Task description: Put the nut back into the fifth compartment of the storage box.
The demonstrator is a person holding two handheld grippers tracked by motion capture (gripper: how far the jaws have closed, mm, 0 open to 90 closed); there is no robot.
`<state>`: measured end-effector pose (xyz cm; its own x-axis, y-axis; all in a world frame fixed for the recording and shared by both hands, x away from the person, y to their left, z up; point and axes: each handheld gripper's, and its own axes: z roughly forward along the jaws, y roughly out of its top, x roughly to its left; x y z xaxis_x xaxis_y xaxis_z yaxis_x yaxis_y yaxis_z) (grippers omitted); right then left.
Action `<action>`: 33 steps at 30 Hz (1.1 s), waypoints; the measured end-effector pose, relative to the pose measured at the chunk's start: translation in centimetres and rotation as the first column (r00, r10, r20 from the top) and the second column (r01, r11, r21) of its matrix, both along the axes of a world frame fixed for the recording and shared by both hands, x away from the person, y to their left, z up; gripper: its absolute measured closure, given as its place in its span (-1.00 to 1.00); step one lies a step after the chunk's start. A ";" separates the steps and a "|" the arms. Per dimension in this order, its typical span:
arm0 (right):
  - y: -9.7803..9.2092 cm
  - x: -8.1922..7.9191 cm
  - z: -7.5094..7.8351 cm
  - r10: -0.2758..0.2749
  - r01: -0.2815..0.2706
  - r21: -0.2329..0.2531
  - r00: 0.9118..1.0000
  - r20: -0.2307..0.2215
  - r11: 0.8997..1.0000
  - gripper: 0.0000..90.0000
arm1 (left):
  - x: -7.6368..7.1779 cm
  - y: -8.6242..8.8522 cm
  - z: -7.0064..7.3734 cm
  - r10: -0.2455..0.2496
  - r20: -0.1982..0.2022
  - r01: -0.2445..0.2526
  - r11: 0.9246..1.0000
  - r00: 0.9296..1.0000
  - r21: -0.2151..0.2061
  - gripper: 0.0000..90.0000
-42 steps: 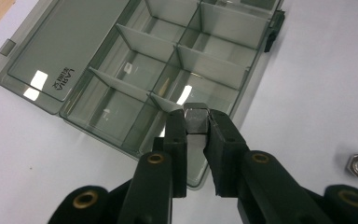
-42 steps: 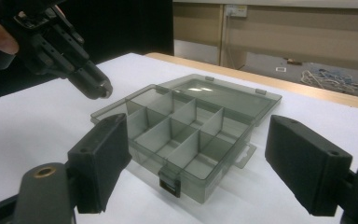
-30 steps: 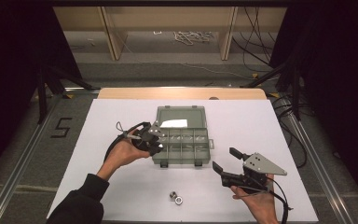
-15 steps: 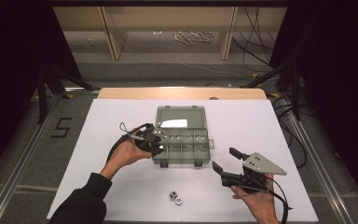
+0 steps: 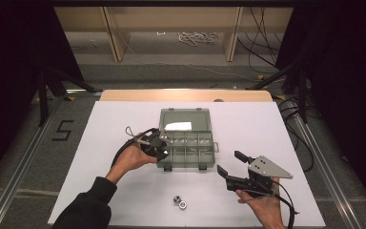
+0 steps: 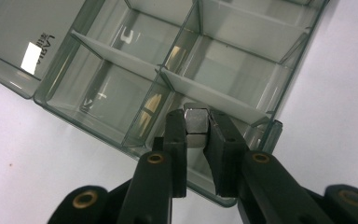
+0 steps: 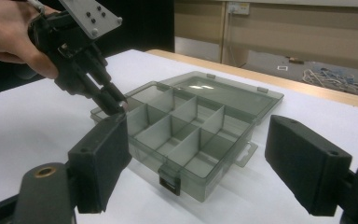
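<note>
My left gripper [image 6: 197, 136] is shut on a small steel hex nut [image 6: 196, 119]. It holds the nut just above a front corner compartment of the clear grey organizer box [image 6: 121, 88]. In the high view the left gripper [image 5: 160, 147] sits at the left front edge of the box [image 5: 187, 151], whose lid lies open at the back. My right gripper [image 5: 229, 162] hovers to the right of the box, jaws wide open and holding nothing. In the right gripper view the box [image 7: 186, 126] lies ahead between its jaws, with the left gripper [image 7: 109, 99] at the box's near left corner.
Two loose nuts [image 5: 179, 202] lie on the white table [image 5: 267, 129] near the front edge, between the two hands. A white label [image 5: 177, 126] shows inside the lid. A wooden strip [image 5: 186, 95] runs along the table's far edge.
The left gripper has moved right with the nut, from beside the box to over its left front corner. The right gripper has stayed put.
</note>
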<state>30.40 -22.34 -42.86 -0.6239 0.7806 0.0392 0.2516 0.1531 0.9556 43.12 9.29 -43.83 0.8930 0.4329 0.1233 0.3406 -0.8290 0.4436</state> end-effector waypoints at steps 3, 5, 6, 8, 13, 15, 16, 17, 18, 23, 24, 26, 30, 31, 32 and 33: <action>-0.1 0.0 0.0 0.002 -0.002 -0.001 1.000 -0.007 1.000 -0.50 | 0.0 0.0 -0.2 0.011 -0.010 -0.011 1.000 1.000 -0.004 0.74; -0.1 0.0 0.0 0.004 -0.004 -0.003 1.000 -0.009 1.000 -0.50 | 0.0 0.0 -0.3 0.014 -0.009 -0.014 1.000 1.000 -0.005 0.73; 0.0 0.0 0.0 0.001 -0.001 0.000 1.000 -0.005 1.000 -0.50 | 0.0 0.1 -0.3 0.018 -0.007 -0.018 1.000 1.000 -0.009 0.73; 0.0 0.0 0.0 0.000 0.000 0.001 1.000 -0.002 1.000 -0.50 | 0.1 0.2 -0.3 0.012 -0.007 -0.012 1.000 1.000 -0.002 0.73; 0.0 0.0 0.0 -0.001 0.001 0.000 1.000 0.001 1.000 -0.50 | 0.0 0.1 -0.2 0.016 -0.015 -0.017 1.000 1.000 -0.019 0.71; 0.0 0.0 0.0 -0.001 0.001 -0.001 1.000 0.002 1.000 -0.50 | 0.1 0.2 0.0 0.012 -0.019 -0.012 0.999 1.000 -0.032 0.65; 0.0 0.0 0.0 0.000 0.000 -0.001 1.000 0.003 1.000 -0.50 | 0.0 0.3 0.0 0.023 -0.015 -0.023 0.999 1.000 -0.047 0.63; -0.1 0.0 0.1 0.005 -0.005 -0.007 1.000 -0.004 1.000 -0.50 | 0.0 0.3 0.2 0.027 -0.010 -0.027 0.998 1.000 -0.056 0.61; -0.1 0.0 0.1 0.004 -0.004 -0.006 1.000 -0.004 1.000 -0.50 | -0.2 0.3 0.4 0.030 -0.005 -0.030 0.998 1.000 -0.059 0.58; 0.0 0.0 0.0 0.009 -0.009 0.018 1.000 0.004 1.000 -0.50 | -1.2 0.5 1.5 0.044 0.025 -0.041 0.993 0.999 -0.113 0.42; 0.0 0.0 0.0 0.009 -0.009 0.018 1.000 0.002 1.000 -0.50 | -1.5 0.5 1.6 0.051 0.030 -0.047 0.991 0.998 -0.123 0.37; 0.0 0.0 0.0 0.009 -0.009 0.018 1.000 0.004 1.000 -0.50 | -2.1 0.5 2.0 0.037 0.033 -0.033 0.991 0.999 -0.132 0.27; 0.0 0.0 0.0 0.005 -0.005 0.017 1.000 0.004 1.000 -0.50 | -3.8 0.2 2.6 0.004 0.042 0.002 0.990 0.999 -0.138 0.10; 0.0 0.0 0.0 0.005 -0.005 0.017 1.000 0.004 1.000 -0.50 | -4.3 0.1 2.7 -0.003 0.038 0.009 0.989 0.999 -0.145 0.04; -0.1 -0.1 0.1 -0.001 0.001 0.000 1.000 -0.003 1.000 -0.50 | -4.7 0.1 2.9 -0.012 0.037 0.017 0.989 0.999 -0.144 -0.02; -0.1 -0.1 0.1 -0.001 0.001 0.001 1.000 -0.002 1.000 -0.50 | -5.3 0.0 2.9 -0.019 0.033 0.024 0.989 0.999 -0.149 -0.05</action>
